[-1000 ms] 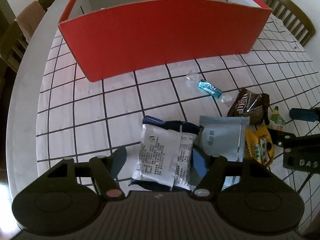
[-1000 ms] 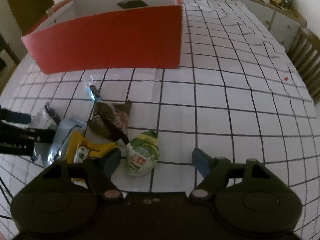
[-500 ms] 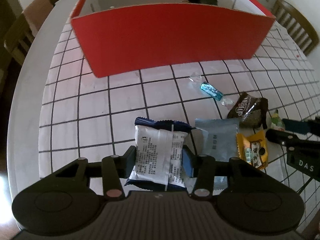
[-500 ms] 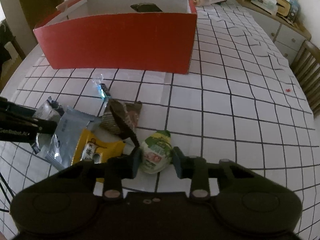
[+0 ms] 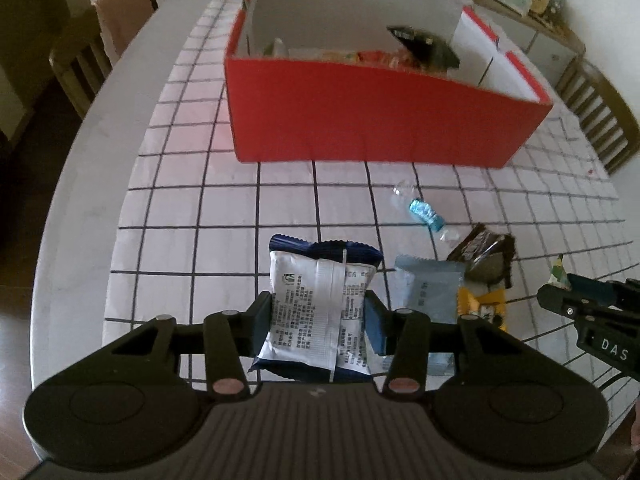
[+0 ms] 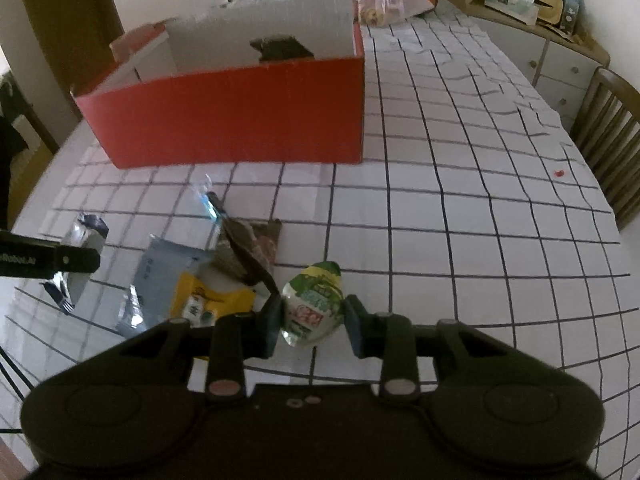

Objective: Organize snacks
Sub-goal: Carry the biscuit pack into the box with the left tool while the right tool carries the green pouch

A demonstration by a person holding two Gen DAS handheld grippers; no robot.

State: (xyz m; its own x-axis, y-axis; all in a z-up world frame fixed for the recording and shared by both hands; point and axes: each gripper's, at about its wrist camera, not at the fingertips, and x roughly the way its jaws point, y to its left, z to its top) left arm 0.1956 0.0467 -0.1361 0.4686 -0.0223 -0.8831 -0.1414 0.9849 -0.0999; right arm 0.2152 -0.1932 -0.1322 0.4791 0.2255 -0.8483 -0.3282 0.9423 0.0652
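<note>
With the left tongs clenched on the white packet and the right tongs on the green pouch, both short of the red box, lift each clear of its rim before releasing.

The lower part of the white-and-blue packet lay hidden behind the left gripper body. The pale blue sachet covered part of the yellow packet, whose print was too small to read. The red box front wall concealed most of its contents; a dark packet inside was blurred. In the right wrist view, the green pouch lower end was masked by the right gripper. The blue candy was smeared.
</note>
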